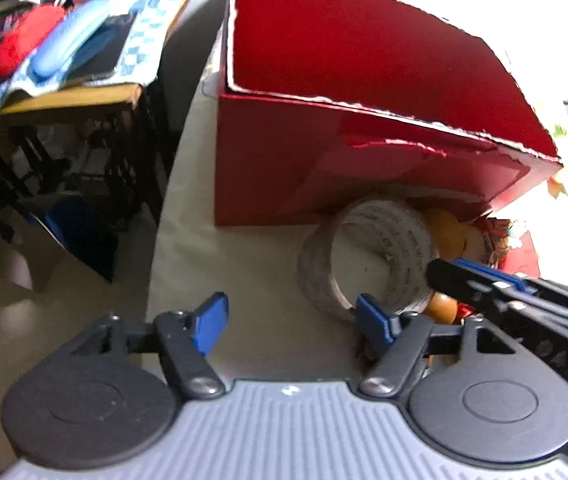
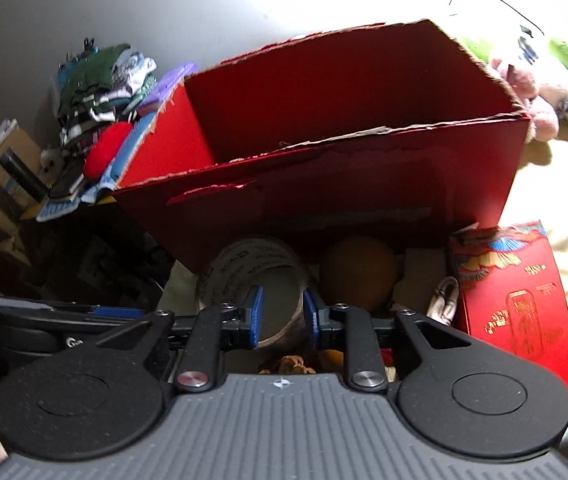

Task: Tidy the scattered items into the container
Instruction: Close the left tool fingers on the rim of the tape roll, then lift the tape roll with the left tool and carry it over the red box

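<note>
Red cardboard box (image 2: pixel 324 184), open-topped with torn rim, stands on the pale cloth-covered surface (image 1: pixel 243 264); it looks empty from the right wrist view. Scattered items lie just in front of its near wall: a roll of clear packing tape (image 1: pixel 368 256) standing on edge, a brown rounded wooden object (image 2: pixel 358 276) beside it, a red printed packet (image 2: pixel 520 304) further right.

Left gripper (image 1: pixel 290 320): jaws fairly wide, nothing between them; its right pad sits near the tape roll's lower rim, contact uncertain. Right gripper (image 2: pixel 281 314): jaws narrow, pads standing over the roll's near rim; whether they pinch the wall, cannot tell.

Step in hand, judged: picking up the tape roll, the first item.

Next move calls for a firm pinch on the roll's wall, a lift clear of the box's near edge, then release inside. Left gripper should stay clear of the right.
</note>
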A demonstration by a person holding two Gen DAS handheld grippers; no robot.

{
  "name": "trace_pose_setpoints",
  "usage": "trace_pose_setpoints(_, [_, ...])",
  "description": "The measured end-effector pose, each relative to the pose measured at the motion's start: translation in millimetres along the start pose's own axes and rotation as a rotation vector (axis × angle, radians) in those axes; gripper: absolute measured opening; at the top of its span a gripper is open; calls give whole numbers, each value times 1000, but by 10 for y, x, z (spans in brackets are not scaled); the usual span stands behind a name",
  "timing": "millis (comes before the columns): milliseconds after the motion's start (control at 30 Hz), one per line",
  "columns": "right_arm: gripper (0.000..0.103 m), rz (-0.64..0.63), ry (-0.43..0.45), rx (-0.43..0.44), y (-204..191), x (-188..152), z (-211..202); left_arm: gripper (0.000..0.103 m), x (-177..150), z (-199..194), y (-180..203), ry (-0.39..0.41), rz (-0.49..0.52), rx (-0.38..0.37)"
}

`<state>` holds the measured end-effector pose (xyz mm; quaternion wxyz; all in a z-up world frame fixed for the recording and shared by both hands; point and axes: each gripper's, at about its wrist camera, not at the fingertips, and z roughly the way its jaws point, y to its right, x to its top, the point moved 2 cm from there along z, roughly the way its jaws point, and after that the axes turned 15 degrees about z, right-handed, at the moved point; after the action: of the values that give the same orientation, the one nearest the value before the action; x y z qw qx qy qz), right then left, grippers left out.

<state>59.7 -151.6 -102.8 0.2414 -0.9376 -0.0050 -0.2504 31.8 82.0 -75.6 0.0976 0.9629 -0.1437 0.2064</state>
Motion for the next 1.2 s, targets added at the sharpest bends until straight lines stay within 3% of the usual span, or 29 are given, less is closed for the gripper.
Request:
trace_pose_setpoints(100, [26,7,-26,-12,13,23,83,78,27,34,-4,-18,-13,25])
trace_pose_setpoints(200, [25,14,-46,-11,36,41,141,73,44,113,-22,-56,-25,-3])
trace_pose_setpoints(433, [19,36,-98,-24,47,10,247,21,64,296,36,-111,-4,-99])
trace_pose_setpoints(600, [18,39,-83,-7,31,5,182,20,67,134,113,-69,73,-68])
trace_pose_setpoints(800, [18,-6,-2,25,-129,-84,-165,20,18,-283,203,43,199,-35])
trace_pose_setpoints(1067, [20,-46,222,108,-433,-32,-799,20,124,-1074,303,290,362,-8])
trace_pose_setpoints(1200, [20,-51,318,109,-502,186,-885,19,423,-1161,337,347,386,-14])
